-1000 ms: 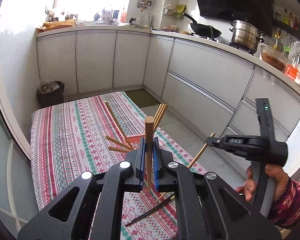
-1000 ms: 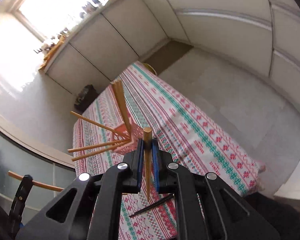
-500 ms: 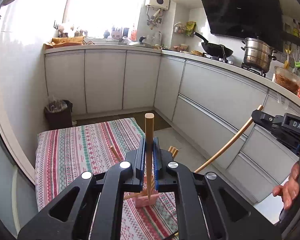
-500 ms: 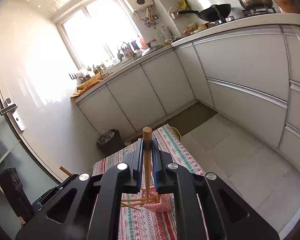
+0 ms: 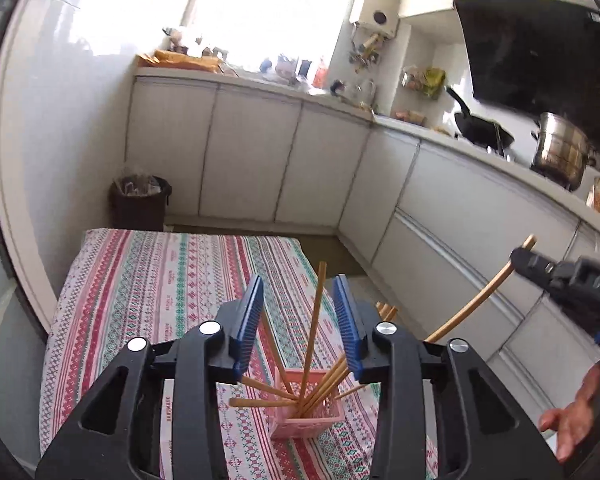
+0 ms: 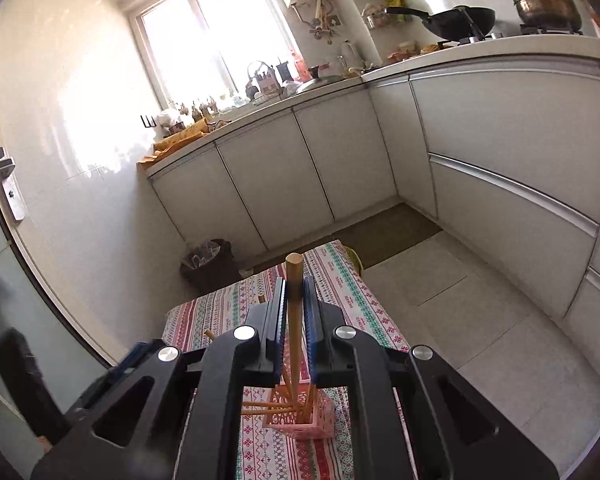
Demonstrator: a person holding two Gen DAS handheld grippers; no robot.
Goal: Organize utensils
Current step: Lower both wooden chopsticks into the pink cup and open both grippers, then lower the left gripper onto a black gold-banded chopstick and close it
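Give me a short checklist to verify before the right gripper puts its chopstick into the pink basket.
1. Right gripper is shut on its chopstick: ok.
2. Left gripper has let go: ok. Its jaws have just been opening, and the chopstick between them stands loose in the pink basket.
3. Basket is upright on the tablecloth: ok.
4. Held chopstick is lined up over the basket: ok in the right wrist view; its lower tip is hidden behind the gripper.
5. Room left in the basket: cannot tell; several chopsticks already lean out of it.
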